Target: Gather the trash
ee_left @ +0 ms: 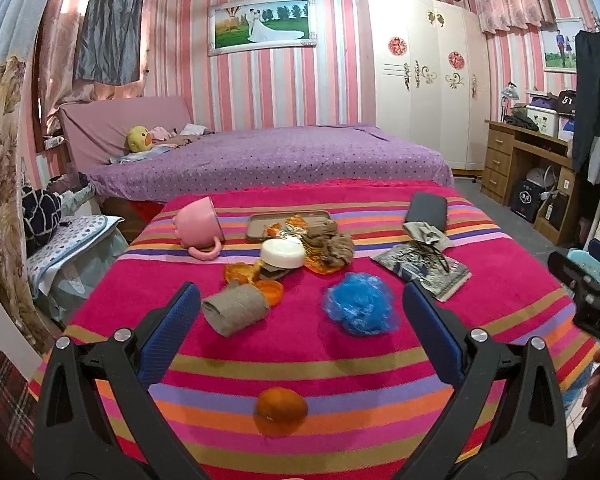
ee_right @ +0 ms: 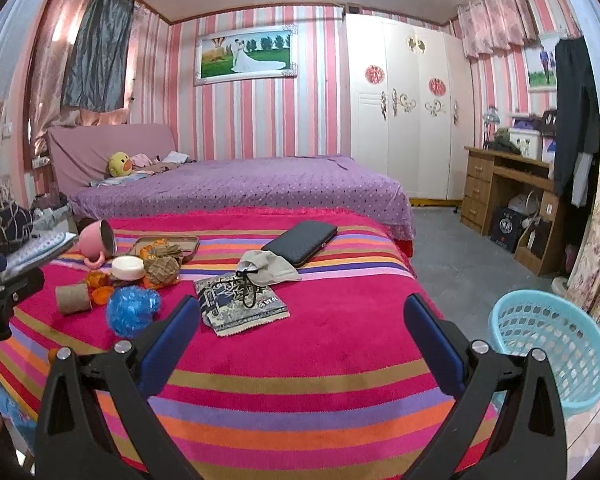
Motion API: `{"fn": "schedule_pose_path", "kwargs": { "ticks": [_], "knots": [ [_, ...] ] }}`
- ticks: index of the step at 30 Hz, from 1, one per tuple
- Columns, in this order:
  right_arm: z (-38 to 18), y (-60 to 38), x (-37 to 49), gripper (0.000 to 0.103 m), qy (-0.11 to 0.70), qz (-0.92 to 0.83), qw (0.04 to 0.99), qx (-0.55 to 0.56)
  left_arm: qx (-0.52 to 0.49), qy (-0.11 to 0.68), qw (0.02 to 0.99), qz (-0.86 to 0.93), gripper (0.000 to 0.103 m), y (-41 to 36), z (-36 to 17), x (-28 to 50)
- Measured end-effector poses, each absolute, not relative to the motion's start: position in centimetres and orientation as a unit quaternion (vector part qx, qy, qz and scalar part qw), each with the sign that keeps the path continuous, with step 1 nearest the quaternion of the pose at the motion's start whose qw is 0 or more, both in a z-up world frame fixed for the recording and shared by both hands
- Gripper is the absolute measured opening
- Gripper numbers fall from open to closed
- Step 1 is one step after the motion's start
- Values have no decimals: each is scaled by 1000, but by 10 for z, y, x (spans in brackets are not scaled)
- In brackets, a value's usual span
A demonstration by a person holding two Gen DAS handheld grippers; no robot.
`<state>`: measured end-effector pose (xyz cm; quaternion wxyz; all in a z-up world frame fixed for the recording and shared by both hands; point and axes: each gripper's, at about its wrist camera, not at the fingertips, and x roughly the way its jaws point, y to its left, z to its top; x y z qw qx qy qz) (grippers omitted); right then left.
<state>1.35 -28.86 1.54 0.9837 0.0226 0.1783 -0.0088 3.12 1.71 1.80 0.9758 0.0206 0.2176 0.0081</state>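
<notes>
**Both claws spread wide above a littered striped table**

The left claw [ee_left: 300,300] is released, its blue pads far apart and holding nothing. It hangs over the near part of the table [ee_left: 340,364], which is draped in a red cloth with coloured stripes. Between the two fingers, closest to the camera, lies an orange [ee_left: 280,405]. Farther out, a brown paper roll [ee_left: 236,309] lies on its side just inside the left finger, and a crumpled blue bag [ee_left: 359,307] sits near the right finger. Behind these are orange peel scraps [ee_left: 242,273], a white round lid [ee_left: 282,253], a bunched brown cloth [ee_left: 332,246] on orange foil, and a flat tray [ee_left: 288,218]. A pink mug [ee_left: 198,222] lies tipped over to the left. To the right rests a booklet [ee_left: 422,268] with glasses on it, a grey cloth, and a dark case [ee_left: 428,210].

The right claw [ee_right: 302,314] is likewise released and empty, over the bare right half of the table. The trash cluster lies to its left, the blue bag just beside its left finger. A light blue basket [ee_right: 556,352] stands on the floor off the table's right edge. Beyond the table is a purple bed [ee_right: 240,188] and a white wardrobe [ee_right: 408,120].
</notes>
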Motion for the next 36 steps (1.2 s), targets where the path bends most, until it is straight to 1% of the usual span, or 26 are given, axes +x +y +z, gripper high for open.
{"fn": "schedule_pose_path", "kwargs": {
  "ticks": [6, 9, 15, 24, 25, 26, 27, 28, 30, 31, 32, 36],
  "knots": [
    [16, -294, 47, 99, 208, -17, 978, 26, 25, 234, 972, 26, 98, 40, 10, 47],
    [7, -294, 52, 99, 209, -25, 977, 9, 10, 260, 965, 32, 98, 55, -7, 53],
    [-12, -296, 53, 99, 227, -47, 973, -14, 4, 302, 953, 34, 98, 59, -43, 51],
    [-20, -298, 51, 99, 235, -51, 971, -8, 24, 307, 951, 27, 97, 53, -70, 35],
    [-21, -297, 51, 99, 237, -48, 970, -9, 28, 312, 949, 23, 95, 51, -73, 34],
    [-22, -294, 52, 99, 240, -47, 970, -12, 29, 315, 948, 19, 87, 51, -74, 34],
    [-23, -292, 52, 99, 241, -47, 969, -14, 28, 321, 947, 12, 74, 50, -76, 35],
    [-24, -290, 51, 99, 241, -46, 969, -17, 25, 328, 944, 2, 67, 50, -78, 36],
    [-24, -286, 52, 99, 243, -42, 969, -18, 14, 334, 942, -18, 48, 49, -78, 37],
    [-25, -283, 52, 99, 243, -39, 969, -18, 12, 335, 942, -25, 43, 48, -77, 37],
    [-25, -280, 52, 99, 244, -34, 969, -19, 13, 337, 941, -28, 35, 47, -76, 37],
    [-27, -256, 58, 99, 252, -2, 967, -24, 10, 330, 944, -22, 30, 51, -65, 43]
  ]
}}
